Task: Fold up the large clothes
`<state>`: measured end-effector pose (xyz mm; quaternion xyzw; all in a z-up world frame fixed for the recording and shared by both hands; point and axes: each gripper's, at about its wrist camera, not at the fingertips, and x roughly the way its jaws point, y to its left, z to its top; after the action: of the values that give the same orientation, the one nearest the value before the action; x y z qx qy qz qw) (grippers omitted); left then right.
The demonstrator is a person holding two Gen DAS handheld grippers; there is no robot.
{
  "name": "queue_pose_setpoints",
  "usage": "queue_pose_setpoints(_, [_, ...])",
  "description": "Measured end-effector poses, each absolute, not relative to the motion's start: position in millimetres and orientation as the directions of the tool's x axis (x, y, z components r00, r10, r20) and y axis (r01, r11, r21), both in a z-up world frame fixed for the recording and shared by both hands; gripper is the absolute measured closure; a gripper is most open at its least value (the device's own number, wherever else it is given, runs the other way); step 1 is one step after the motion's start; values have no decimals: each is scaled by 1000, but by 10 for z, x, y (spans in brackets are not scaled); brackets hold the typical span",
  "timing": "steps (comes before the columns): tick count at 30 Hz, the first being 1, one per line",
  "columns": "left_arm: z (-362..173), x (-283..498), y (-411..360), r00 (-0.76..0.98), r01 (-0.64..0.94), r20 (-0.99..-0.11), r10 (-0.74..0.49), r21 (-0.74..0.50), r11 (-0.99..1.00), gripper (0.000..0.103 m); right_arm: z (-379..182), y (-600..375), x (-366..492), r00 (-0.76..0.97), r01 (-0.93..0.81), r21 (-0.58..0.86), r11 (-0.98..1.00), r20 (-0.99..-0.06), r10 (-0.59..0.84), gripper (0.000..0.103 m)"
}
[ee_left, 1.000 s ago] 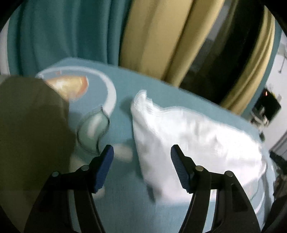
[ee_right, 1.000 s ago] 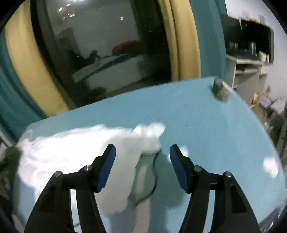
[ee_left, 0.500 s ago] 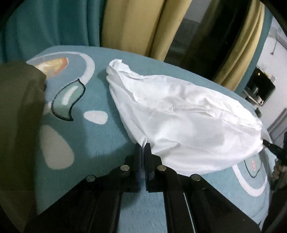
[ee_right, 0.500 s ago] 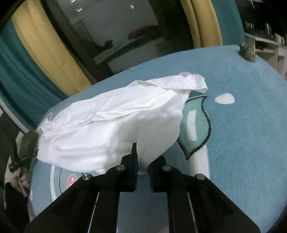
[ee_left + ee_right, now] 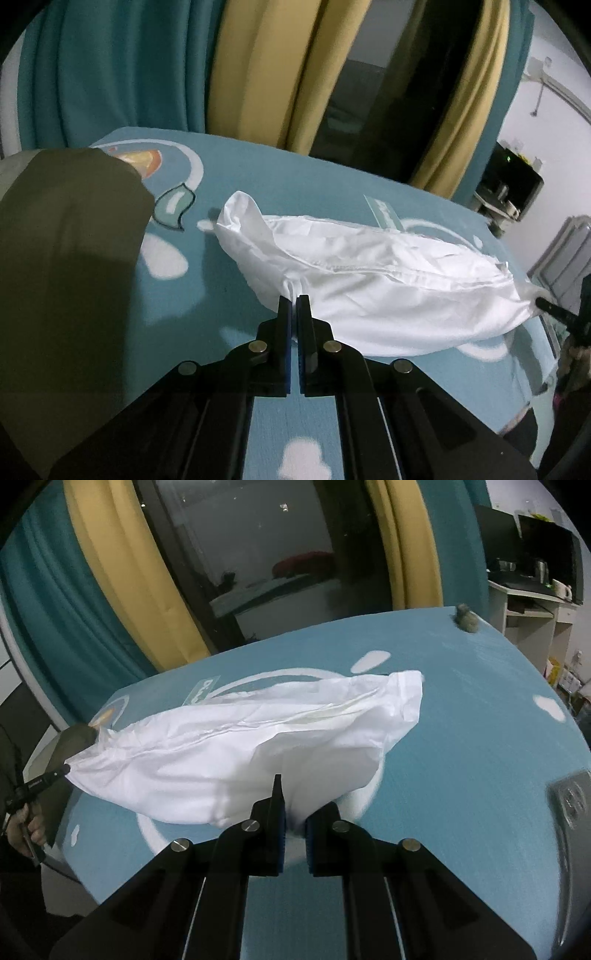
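Note:
A large white garment (image 5: pixel 369 269) hangs stretched between my two grippers above a teal carpet (image 5: pixel 280 184). My left gripper (image 5: pixel 294 299) is shut on its near edge at one end. My right gripper (image 5: pixel 293 805) is shut on the cloth (image 5: pixel 258 753) at the other end. The garment billows and sags in the middle, and a loose end (image 5: pixel 402 694) flops toward the carpet. Each gripper shows small at the far end of the other's view.
An olive-green cloth (image 5: pixel 62 251) lies at the left on the patterned carpet. Teal and yellow curtains (image 5: pixel 258 66) and a dark window stand behind. A small grey lump (image 5: pixel 466 618) sits at the carpet's far right corner; a desk (image 5: pixel 532 598) is beyond.
Both grippers went from open to shut on the white garment's edge, then lifted it, so the cloth now hangs stretched and billowing above the carpet.

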<state>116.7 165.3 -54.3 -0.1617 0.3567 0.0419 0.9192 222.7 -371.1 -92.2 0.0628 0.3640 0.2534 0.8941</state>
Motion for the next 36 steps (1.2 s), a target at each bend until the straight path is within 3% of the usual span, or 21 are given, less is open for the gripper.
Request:
queue_pose_setpoints(9, [-924, 851, 1515, 634, -204, -771, -49, -229, 952, 99, -1274, -3856, 1824, 569, -358, 271, 893, -695, 439, 95])
queue_pose_setpoints(12, [-987, 827, 1549, 617, -227, -786, -46, -233, 946, 99, -1411, -3896, 1878, 558, -331, 279, 901, -712, 426, 89])
queue_pose_setpoints(13, [-956, 821, 1563, 624, -227, -780, -44, -235, 945, 93, -1412, -3902, 1891, 558, -326, 277, 904, -716, 421, 82])
queue_pose_setpoints(16, [-770, 771, 1566, 668, -255, -744, 35, -184, 949, 56, -1350, -3890, 1926, 552, -343, 252, 905, -725, 411, 67])
queue_pose_setpoints(17, [-693, 755, 1557, 687, -250, -725, 45, -178, 952, 53, -1315, -3905, 1925, 563, -344, 242, 907, -720, 406, 66])
queue_pose_setpoints(20, [-489, 783, 1474, 724, -217, -688, 43, -168, 962, 53, -1186, -3962, 1904, 600, -331, 198, 923, -710, 367, 61])
queue_pose_setpoints(22, [-409, 901, 1404, 739, -169, -674, 13, -166, 972, 53, -1081, -3961, 1872, 640, -306, 146, 941, -700, 316, 47])
queue_pose_setpoints(24, [-431, 1094, 1283, 720, -114, -693, -38, -172, 978, 53, -1006, -3887, 1880, 657, -321, 124, 939, -684, 316, 41])
queue_pose_setpoints(30, [-775, 1448, 1003, 631, -40, -761, -150, -225, 974, 53, -1015, -3396, 1967, 561, -483, 219, 848, -667, 491, 41])
queue_pose_setpoints(36, [-982, 1693, 844, 565, -22, -807, -175, -227, 974, 53, -1129, -3028, 2097, 507, -539, 225, 812, -683, 526, 41])
